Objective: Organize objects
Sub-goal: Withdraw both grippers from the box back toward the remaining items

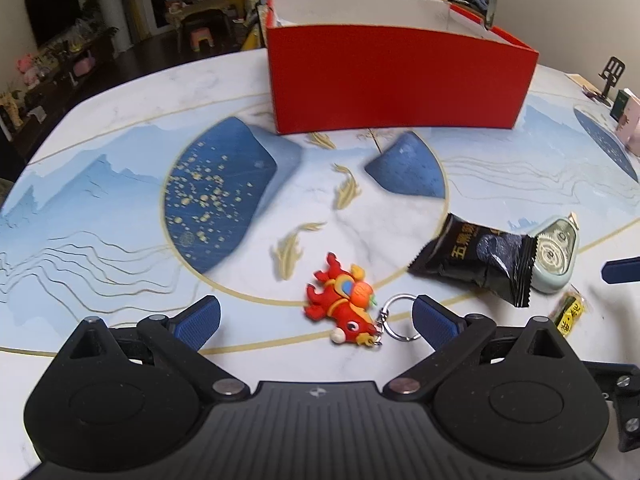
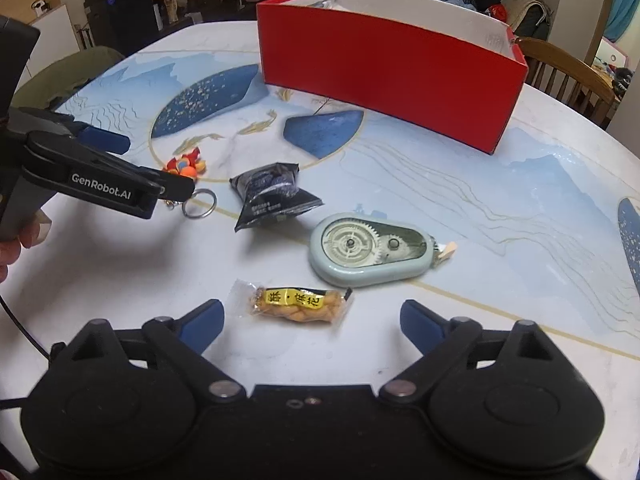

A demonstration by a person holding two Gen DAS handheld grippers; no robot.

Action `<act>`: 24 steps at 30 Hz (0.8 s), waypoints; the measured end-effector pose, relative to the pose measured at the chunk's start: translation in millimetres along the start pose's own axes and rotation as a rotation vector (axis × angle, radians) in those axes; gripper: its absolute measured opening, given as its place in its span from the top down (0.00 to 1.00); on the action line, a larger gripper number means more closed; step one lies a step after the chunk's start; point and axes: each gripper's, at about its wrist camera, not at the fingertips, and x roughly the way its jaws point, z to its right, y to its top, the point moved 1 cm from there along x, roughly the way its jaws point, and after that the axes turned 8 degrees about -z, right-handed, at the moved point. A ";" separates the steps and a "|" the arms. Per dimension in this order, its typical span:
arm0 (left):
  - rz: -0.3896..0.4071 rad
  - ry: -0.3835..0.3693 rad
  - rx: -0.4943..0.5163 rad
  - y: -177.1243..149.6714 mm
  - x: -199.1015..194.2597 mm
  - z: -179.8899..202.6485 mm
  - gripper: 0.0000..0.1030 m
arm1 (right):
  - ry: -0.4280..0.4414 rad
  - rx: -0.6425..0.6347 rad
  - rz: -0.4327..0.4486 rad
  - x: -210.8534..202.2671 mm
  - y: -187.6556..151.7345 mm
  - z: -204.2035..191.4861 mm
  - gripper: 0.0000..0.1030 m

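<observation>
Nothing boxed yet: keychain (image 1: 345, 309), black packet (image 1: 476, 264), tape dispenser (image 1: 554, 258), twist snack (image 2: 295, 305) on worktop (image 1: 120, 184), red box (image 1: 400, 80) at twelve o'clock; both jaws apart, empty.

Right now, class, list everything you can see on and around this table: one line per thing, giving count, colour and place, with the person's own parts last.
Box: one, red outside, white inside, open, far side of table.
Keychain: one, red and orange figure on a metal ring, between left gripper's fingers.
Black packet: one, black, mid-table, beside the keychain.
Tape dispenser: one, pale green, right of the black packet.
Twist snack: one, clear wrapper, yellow label, ahead of right gripper.
Table: one, white with blue and gold pattern.
Chair: one, wooden, behind the table.
Left gripper: one, black with blue pads, open.
Right gripper: one, black with blue pads, open.
</observation>
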 end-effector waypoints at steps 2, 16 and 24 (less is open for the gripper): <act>-0.001 -0.005 0.008 -0.2 1.9 1.6 0.00 | 0.000 -0.006 -0.006 2.2 -0.6 -1.2 0.09; 0.014 -0.040 0.042 -3.7 5.5 3.7 0.02 | 0.035 0.062 -0.021 7.9 1.9 1.8 0.24; 0.012 -0.057 0.063 -5.3 4.2 6.1 0.38 | 0.045 0.059 -0.024 9.3 3.5 -1.6 0.31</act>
